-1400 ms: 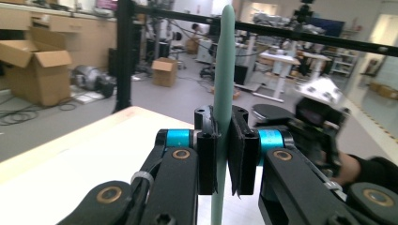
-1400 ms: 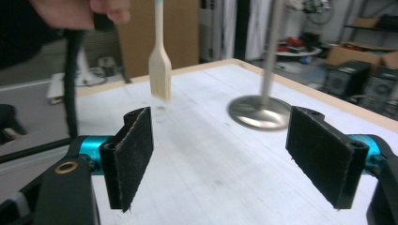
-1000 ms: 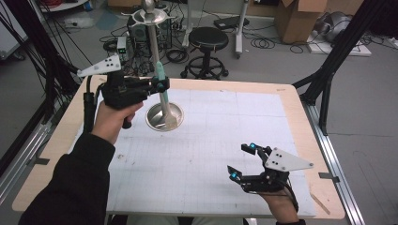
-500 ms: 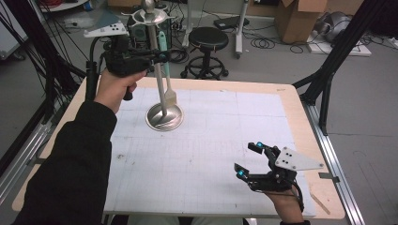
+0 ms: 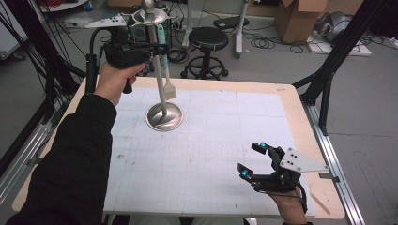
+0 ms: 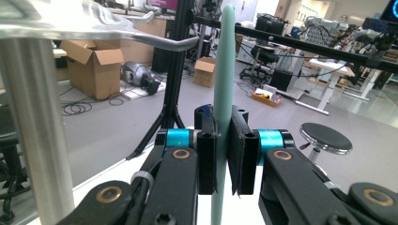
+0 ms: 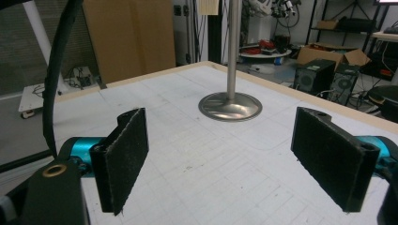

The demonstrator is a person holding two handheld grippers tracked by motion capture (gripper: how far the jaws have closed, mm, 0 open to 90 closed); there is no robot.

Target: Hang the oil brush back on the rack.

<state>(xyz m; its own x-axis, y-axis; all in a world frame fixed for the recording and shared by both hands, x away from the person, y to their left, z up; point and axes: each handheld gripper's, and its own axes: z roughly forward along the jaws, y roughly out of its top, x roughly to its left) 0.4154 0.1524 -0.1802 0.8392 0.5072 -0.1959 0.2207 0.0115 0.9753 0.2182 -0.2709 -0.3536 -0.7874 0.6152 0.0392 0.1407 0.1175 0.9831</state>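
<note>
- Left gripper (image 5: pixel 157 47), clamping the pale green spatula (image 5: pixel 165 70), is holding it higher than a second ago, beside the stand (image 5: pixel 162 101) near the worktop (image 5: pixel 291 101) far edge.
- Right gripper (image 5: pixel 251 161), jaws wide, is hovering unchanged at the near right corner.

I note a wood-edged desk (image 5: pixel 300 117) covered by a white gridded mat (image 5: pixel 202 154). A metal stand (image 5: pixel 164 116) rests with its round base on the mat's far left part.
</note>
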